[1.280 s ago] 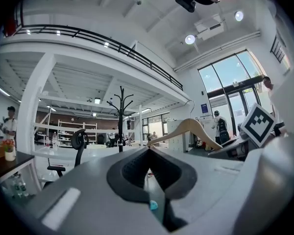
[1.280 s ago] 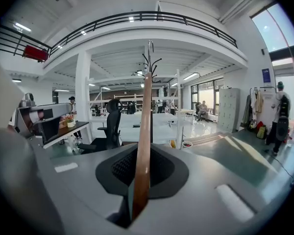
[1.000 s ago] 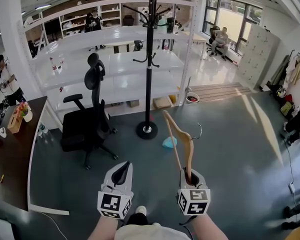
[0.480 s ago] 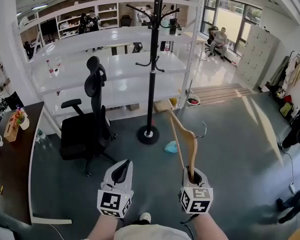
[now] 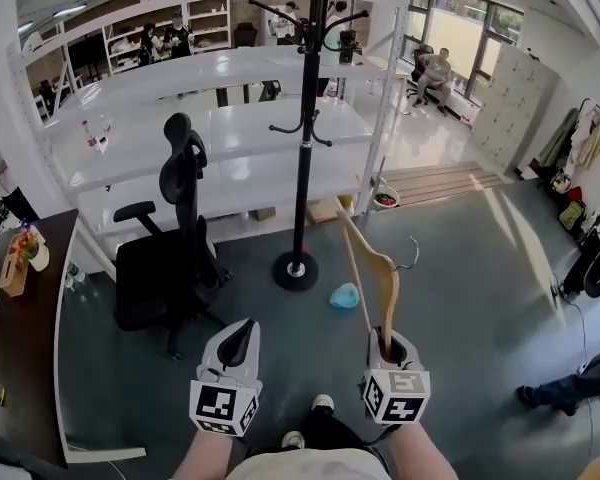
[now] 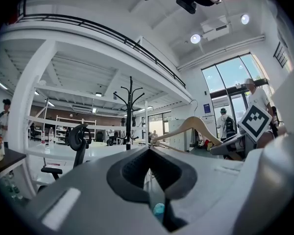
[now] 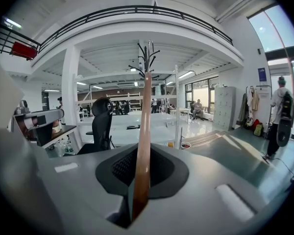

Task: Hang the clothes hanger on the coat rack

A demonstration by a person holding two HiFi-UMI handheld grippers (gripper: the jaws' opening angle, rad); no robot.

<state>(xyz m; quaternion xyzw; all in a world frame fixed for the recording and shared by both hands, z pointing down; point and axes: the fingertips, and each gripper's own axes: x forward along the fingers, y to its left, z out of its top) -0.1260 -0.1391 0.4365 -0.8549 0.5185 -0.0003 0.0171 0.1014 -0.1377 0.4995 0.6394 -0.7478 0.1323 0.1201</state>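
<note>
With the right gripper (image 5: 389, 349) clamped on one end of the hanger (image 5: 375, 273), it may pivot and miss the coat rack (image 5: 304, 148); the left gripper (image 5: 238, 344) is closed, empty.

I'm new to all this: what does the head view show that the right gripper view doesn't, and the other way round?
Only the head view shows the left gripper and the right gripper together from above, the wire hook of the wooden hanger, the round foot of the coat rack and a teal object on the floor. Only the right gripper view shows its jaws shut on the hanger's wood up close, and a balcony railing overhead. Both show the hanger, the coat rack and the black office chair.
</note>
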